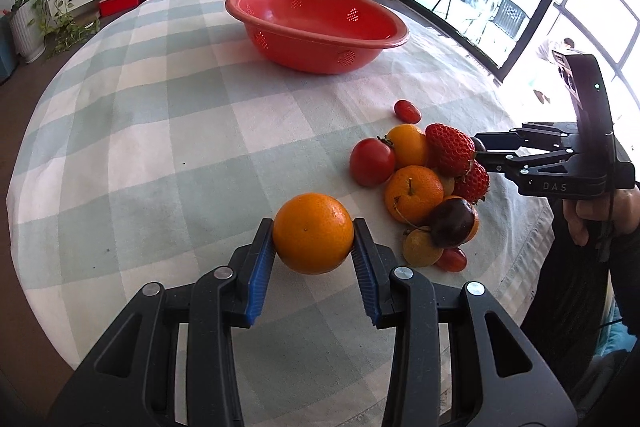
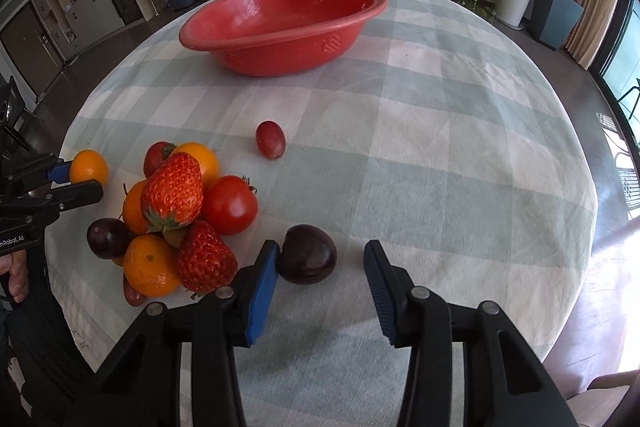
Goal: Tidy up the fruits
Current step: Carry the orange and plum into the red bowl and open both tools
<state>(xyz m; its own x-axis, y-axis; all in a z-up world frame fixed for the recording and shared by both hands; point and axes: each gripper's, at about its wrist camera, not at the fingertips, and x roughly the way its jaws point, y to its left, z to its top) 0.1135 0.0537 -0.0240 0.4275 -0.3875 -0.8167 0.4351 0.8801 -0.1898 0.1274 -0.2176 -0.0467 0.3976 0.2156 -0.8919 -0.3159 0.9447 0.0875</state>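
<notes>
My left gripper [image 1: 313, 233] is shut on an orange [image 1: 313, 233], low over the checked cloth; it also shows in the right wrist view [image 2: 89, 167]. A pile of fruit [image 1: 424, 183] lies to its right: strawberries [image 2: 173, 191], oranges, a tomato [image 2: 229, 205] and a dark plum [image 1: 454, 221]. My right gripper [image 2: 320, 267] is open around another dark plum [image 2: 307, 254], which touches its left pad. A red basket [image 1: 320, 23] stands empty at the far side, also in the right wrist view [image 2: 280, 23].
A single red grape tomato [image 2: 271, 139] lies on the cloth between the pile and the basket. The round table's edge [image 2: 560, 307] drops off close to the right. Plants and a low white cabinet stand behind the table.
</notes>
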